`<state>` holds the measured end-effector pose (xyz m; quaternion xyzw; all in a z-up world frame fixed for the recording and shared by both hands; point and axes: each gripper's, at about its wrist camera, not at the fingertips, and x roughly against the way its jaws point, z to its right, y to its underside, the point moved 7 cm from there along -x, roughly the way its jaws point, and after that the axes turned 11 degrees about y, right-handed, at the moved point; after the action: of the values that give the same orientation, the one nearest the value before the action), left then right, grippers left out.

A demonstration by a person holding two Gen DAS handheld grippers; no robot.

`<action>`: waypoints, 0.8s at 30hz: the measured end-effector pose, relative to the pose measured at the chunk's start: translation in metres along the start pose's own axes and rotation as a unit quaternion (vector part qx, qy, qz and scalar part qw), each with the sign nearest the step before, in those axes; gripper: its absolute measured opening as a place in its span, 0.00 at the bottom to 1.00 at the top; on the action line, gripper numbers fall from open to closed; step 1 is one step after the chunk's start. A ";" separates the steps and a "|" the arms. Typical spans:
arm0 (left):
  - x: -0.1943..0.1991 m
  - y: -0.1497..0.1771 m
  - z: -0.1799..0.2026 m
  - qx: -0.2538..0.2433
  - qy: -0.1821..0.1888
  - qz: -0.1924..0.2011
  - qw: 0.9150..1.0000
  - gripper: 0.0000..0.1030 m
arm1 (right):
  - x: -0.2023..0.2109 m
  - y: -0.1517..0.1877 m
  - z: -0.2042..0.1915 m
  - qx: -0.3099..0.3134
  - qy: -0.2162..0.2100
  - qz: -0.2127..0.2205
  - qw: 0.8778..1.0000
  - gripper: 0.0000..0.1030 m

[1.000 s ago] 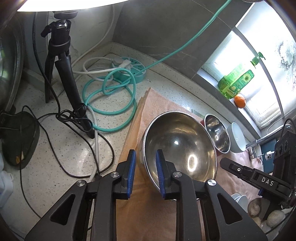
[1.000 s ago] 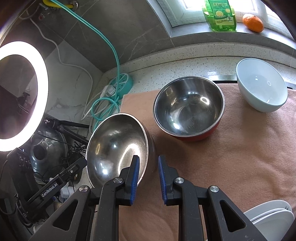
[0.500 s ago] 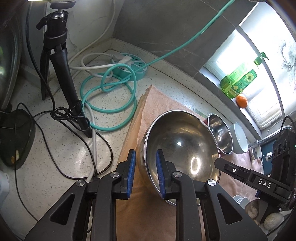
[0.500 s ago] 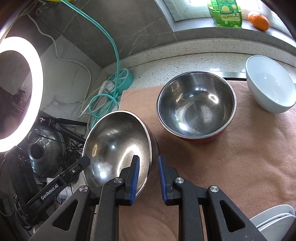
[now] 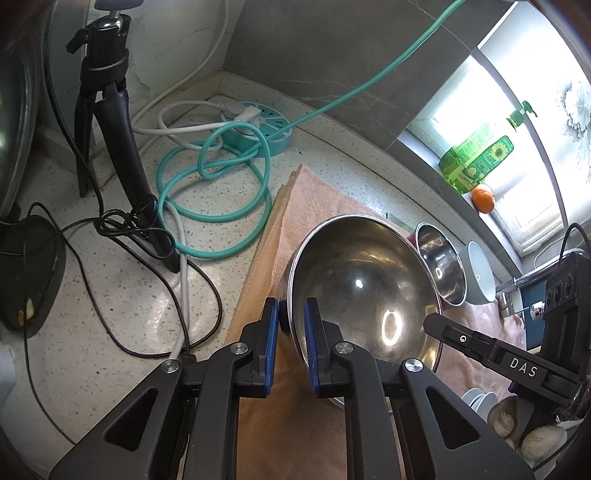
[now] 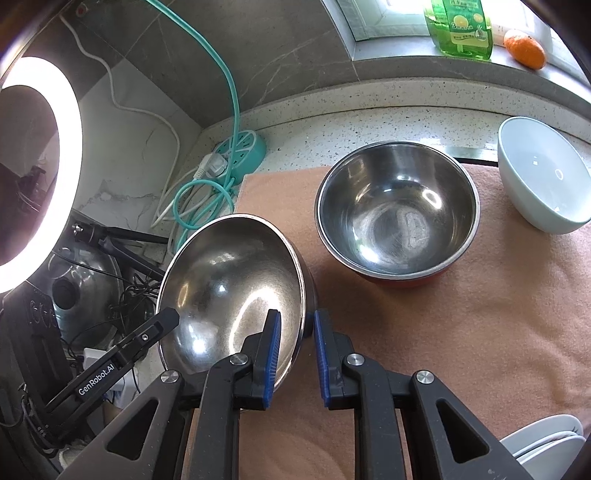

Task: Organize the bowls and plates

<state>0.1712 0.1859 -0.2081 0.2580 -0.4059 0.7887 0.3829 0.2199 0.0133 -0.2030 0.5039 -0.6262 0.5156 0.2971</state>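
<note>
Shiny steel bowl, tilted, rim pinched by both claws, dull reflections

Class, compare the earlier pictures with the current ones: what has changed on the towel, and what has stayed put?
The large steel bowl has tipped further up onto its side. The left gripper jaws have just been closing on its rim; the right gripper grips the opposite rim. The red-based steel bowl, pale bowl and towel stayed put.

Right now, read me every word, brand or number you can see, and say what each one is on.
"DAS": on the right gripper, seen from the left wrist.
"GenRobot.AI": on the left gripper, seen from the right wrist.
Green dish soap bottle: label print too small and blurred to read.
</note>
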 end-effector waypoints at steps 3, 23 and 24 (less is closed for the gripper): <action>0.001 0.001 0.000 0.000 -0.001 0.000 1.000 0.12 | 0.000 0.000 0.000 0.001 0.001 0.000 1.000 0.15; 0.029 0.024 0.020 -0.011 0.004 -0.001 1.000 0.12 | 0.033 0.021 0.007 0.016 -0.004 0.007 1.000 0.15; 0.031 0.026 0.021 -0.012 0.005 -0.001 1.000 0.12 | 0.036 0.023 0.008 0.016 -0.005 0.008 1.000 0.15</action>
<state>0.1346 0.1708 -0.1862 0.2501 -0.4130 0.7846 0.3891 0.1884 -0.0073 -0.1813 0.5061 -0.6231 0.5253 0.2823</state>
